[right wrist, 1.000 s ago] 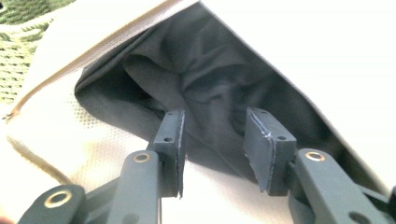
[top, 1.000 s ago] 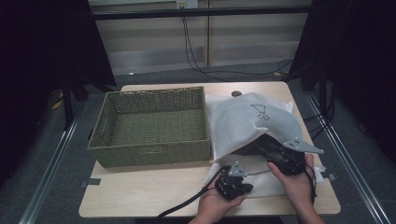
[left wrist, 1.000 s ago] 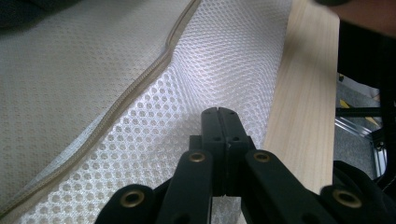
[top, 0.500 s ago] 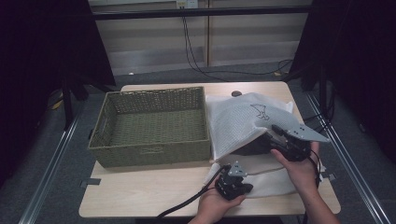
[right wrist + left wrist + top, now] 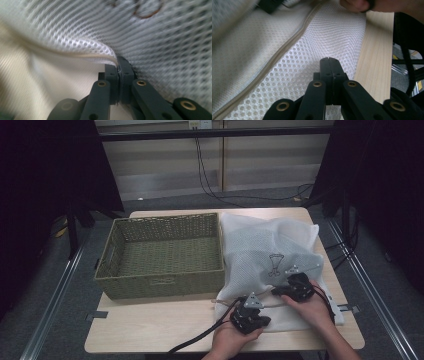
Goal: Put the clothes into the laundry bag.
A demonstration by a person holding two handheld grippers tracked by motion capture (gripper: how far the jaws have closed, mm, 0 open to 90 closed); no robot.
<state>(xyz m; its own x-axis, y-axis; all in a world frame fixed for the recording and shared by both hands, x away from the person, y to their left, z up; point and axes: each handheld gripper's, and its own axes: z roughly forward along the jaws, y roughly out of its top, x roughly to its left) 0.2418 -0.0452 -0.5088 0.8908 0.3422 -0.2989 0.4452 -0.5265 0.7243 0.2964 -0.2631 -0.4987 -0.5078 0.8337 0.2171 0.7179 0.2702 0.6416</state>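
Observation:
A white mesh laundry bag (image 5: 270,245) lies on the right half of the table, with a small printed mark on top. My left gripper (image 5: 266,321) is at the bag's near edge, shut on the lower mesh layer (image 5: 287,82) beside the beige zipper tape (image 5: 287,50); its tips (image 5: 329,59) are pressed together. My right gripper (image 5: 276,291) is just behind it and points left. Its jaws have just been closing and now pinch the bag's zipper edge (image 5: 82,55), which runs into the tips (image 5: 117,61).
An empty green woven basket (image 5: 160,282) stands on the left half of the wooden table (image 5: 150,330). The table's near edge (image 5: 374,55) is close to my left gripper. Black cables trail off the front. Metal rails run along both sides of the table.
My right hand has come down and to the left from the raised upper flap. The dark gap in the bag's mouth has closed and the bag lies flatter. The left hand has stayed put.

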